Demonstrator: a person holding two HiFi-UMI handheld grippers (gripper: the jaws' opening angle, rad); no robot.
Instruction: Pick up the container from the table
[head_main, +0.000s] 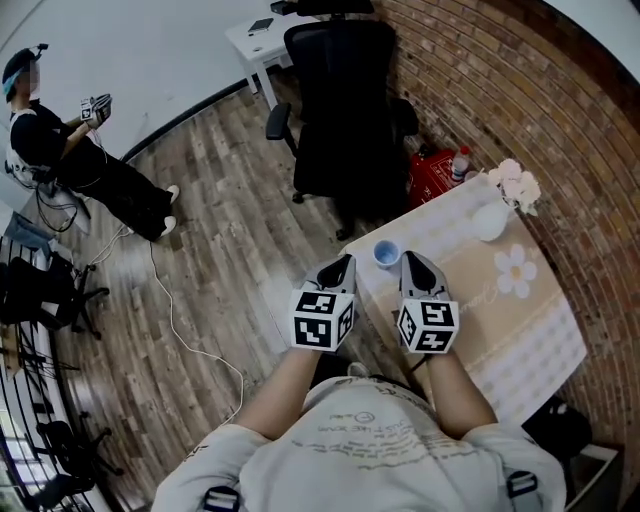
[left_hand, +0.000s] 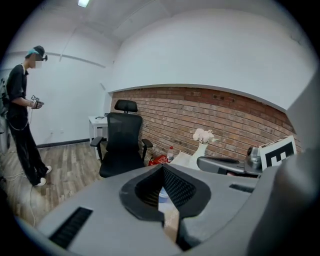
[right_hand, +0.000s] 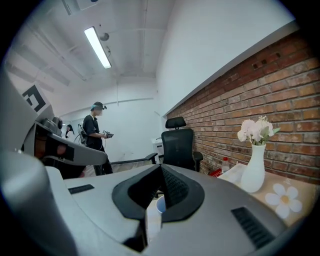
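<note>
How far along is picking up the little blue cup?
Done: nothing yet. The blue container sits on the table, near its edge. In hand: the left gripper and right gripper point in beside it, jaws together and empty. Left to do: open the jaws, grip it and lift it.

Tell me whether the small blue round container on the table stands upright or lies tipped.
Upright: the small blue round container shows its round rim facing up in the head view, resting on the table.

Container (head_main: 386, 253) on table (head_main: 545, 325), vase (head_main: 490, 222) behind, chair (head_main: 340, 110) beyond
</note>
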